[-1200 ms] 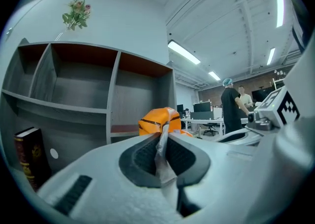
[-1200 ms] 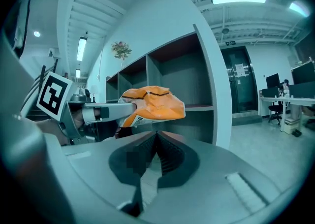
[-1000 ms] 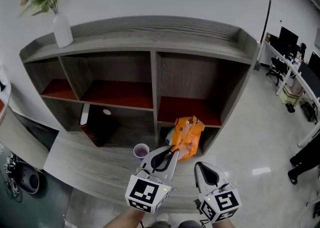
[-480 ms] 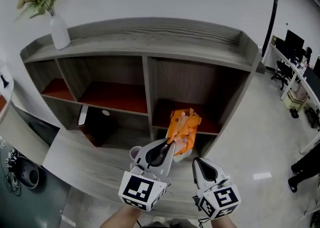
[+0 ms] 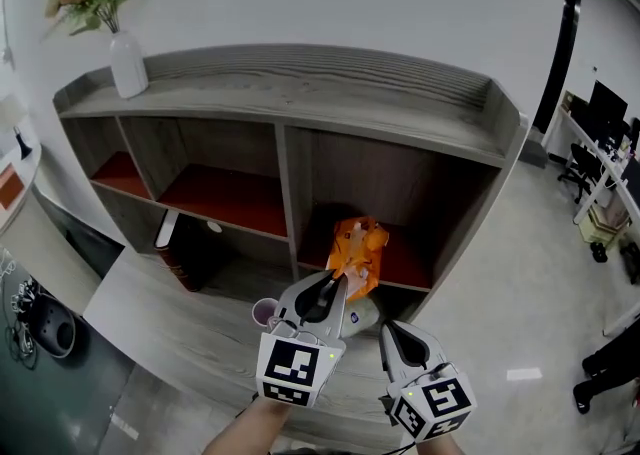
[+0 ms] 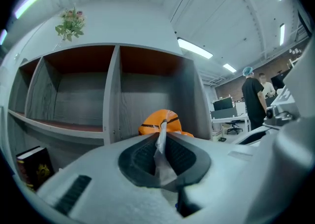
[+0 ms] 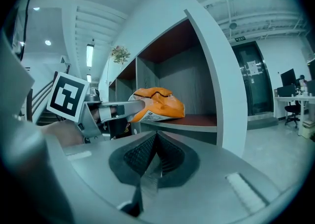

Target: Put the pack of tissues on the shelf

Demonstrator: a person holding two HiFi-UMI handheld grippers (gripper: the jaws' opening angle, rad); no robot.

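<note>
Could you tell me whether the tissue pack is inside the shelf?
Partly in: the pack of tissues hangs over the front edge of the red board, its wrapper pinched in the left tongs.

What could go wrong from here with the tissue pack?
1. The left gripper pinches only a thin flap of the orange tissue pack, so it could slip or swing.
2. The pack is only at the front edge of the red shelf board. If released now, it might tip off.
3. The purple cup stands just below the gripper and could get knocked on retreat.
</note>
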